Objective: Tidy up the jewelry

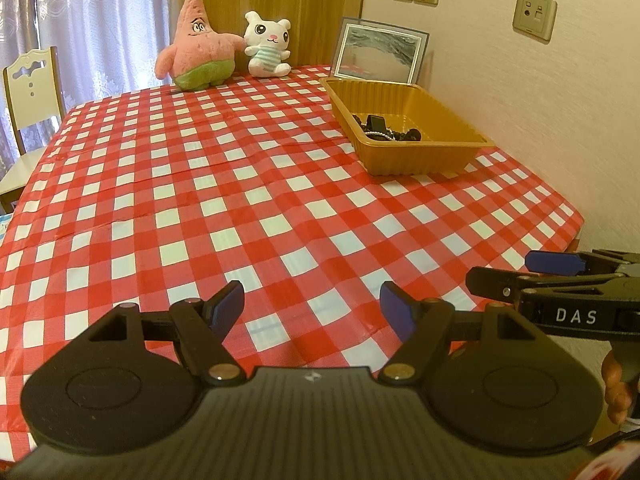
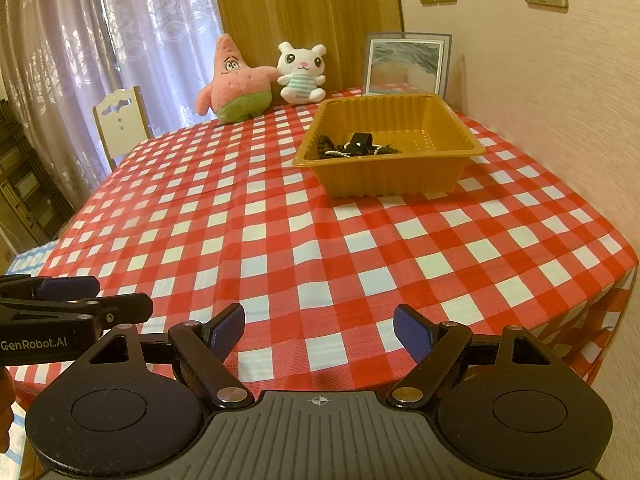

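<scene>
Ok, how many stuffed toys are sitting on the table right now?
2. A pink star plush sits at the far edge of the table, and a white animal plush sits just right of it, touching its arm. Nothing looks hidden behind them.

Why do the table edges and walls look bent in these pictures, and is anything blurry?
Both views come through fisheye lenses, so straight lines bow outward and the corners go dark. In the left wrist view the wall at far right smears, while the gold tray stays fairly sharp. In the right wrist view the warm indoor light tints everything orange, and the jewelry is too small to resolve.
</scene>
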### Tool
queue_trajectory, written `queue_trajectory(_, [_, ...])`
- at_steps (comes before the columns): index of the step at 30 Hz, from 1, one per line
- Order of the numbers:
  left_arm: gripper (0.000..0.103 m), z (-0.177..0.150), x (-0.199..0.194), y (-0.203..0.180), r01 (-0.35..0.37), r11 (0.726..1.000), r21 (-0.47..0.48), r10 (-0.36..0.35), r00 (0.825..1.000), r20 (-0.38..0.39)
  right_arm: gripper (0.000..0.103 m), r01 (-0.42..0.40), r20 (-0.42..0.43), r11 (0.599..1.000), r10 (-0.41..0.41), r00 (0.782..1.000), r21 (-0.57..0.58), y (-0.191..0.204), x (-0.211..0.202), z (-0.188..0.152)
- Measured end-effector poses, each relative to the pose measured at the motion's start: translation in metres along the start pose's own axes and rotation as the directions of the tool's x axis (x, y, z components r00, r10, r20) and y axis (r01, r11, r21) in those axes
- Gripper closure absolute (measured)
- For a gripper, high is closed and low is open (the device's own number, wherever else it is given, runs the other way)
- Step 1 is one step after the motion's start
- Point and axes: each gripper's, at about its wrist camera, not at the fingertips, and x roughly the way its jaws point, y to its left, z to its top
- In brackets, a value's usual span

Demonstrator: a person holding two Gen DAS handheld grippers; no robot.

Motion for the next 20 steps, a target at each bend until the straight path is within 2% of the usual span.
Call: queue_trajectory(20, [0.029,0.0009,0.0031,0.0007,-0.002,1.000,-0.005,0.002,1.000,-0.003,0.022,0.000,-0.005,1.000,0.000,1.000,0.001,0.0000,0.0028,-0.0008])
